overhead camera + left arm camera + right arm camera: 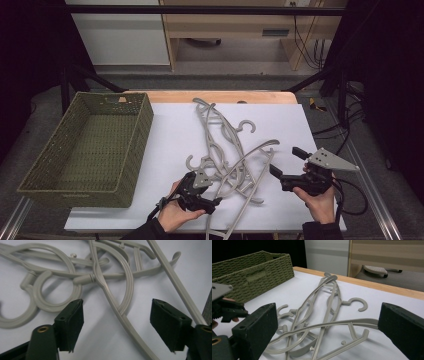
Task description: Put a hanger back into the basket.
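Hangers (227, 150) are lying tangled mid-table, right of the basket (90, 150). Left gripper (116, 322) is hovering with jaws apart astride one hanger arm, not pressing it. Right gripper (285, 162) is waiting wide open, empty, just beside the pile.

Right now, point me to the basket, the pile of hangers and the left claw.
basket (142, 117), high view, right-hand rim.
pile of hangers (216, 131), high view, arm of one upper hanger.
left claw (117, 325), left gripper view, midway between its tips, astride a hanger arm.
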